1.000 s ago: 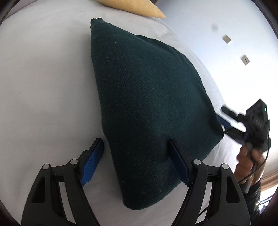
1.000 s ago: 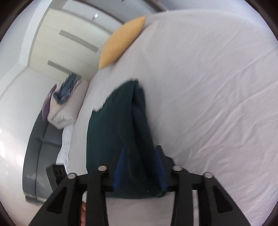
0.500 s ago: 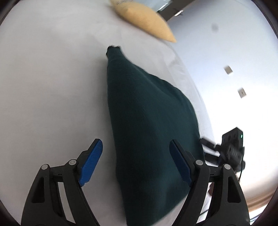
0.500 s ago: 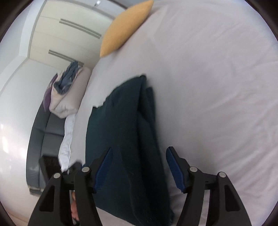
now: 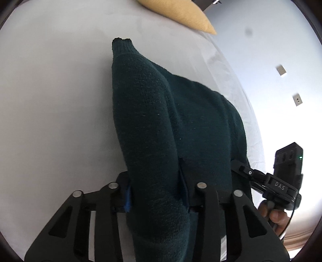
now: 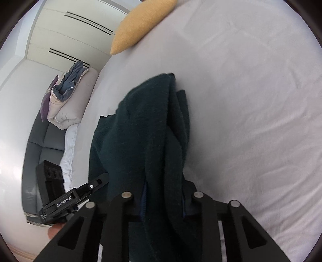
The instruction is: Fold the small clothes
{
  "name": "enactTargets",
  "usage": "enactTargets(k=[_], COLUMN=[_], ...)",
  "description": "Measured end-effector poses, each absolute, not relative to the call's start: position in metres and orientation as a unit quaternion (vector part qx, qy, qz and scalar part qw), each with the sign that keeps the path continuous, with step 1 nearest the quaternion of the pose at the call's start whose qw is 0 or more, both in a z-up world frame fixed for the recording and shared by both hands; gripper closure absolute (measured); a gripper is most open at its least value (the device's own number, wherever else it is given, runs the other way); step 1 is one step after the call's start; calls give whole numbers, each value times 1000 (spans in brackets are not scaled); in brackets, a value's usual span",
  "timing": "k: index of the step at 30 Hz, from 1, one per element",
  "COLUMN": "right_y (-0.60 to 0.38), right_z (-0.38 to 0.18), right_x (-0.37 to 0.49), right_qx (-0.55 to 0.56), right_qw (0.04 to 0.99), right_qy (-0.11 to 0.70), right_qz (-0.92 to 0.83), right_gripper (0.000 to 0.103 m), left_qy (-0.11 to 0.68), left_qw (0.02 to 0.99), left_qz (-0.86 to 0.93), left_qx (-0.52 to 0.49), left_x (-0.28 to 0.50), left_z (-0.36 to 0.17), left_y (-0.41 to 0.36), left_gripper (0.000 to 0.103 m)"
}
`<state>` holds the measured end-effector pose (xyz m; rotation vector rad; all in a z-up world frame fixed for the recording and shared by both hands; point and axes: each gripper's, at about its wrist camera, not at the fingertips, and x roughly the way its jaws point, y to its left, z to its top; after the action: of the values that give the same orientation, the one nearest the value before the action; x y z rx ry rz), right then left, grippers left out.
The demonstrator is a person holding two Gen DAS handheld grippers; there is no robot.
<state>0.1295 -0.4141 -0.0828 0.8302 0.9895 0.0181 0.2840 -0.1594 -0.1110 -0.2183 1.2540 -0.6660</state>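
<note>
Teal knit sweater (image 5: 161, 121) in both clamped grippers

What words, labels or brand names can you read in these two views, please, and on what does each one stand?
"DAS": on the black body of the right gripper, seen from the left wrist.
"GenRobot.AI": on the black body of the left gripper, seen from the right wrist.
Small print below "GenRobot.AI": too small to read.
Nothing is written on the sweater, the pillow or the bed.

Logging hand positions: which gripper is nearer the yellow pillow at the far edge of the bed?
Cannot tell. Left gripper and right gripper both clamp the green sweater, with the yellow pillow far beyond each.
</note>
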Motion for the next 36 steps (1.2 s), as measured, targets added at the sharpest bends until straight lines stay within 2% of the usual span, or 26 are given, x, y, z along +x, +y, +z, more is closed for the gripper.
enactTargets(k=[9,15,20,26,28,36], right_y=[-347,-284,-258,-249,-248,-244], right_z=[-14,-11,-37,-89,-92,-98], right_x=[71,20,-13,-30,-34,-30], right_qx=[343,332,358,384,391,371], right_qw=[829,828,813,789,788,796], right_qy=[439,444,451,475,471,476], right_qz=[53,86,89,67,64,53], right_gripper=[80,80,80,80,80,78], left_qy=[534,514,530,549,542,531], left_qw=[783,804,799,799,806,818], left_qz=[-310,-295,-281,-246,-239,-221], left_qx=[-79,-37,-46,-13,-11,22], left_x=[217,146,100,71,66,65], left_z=[-47,-14,-28,-73,-77,-73], left_y=[-100,-47,-13,-15,-14,-35], left_gripper=[72,72,72,69,65,60])
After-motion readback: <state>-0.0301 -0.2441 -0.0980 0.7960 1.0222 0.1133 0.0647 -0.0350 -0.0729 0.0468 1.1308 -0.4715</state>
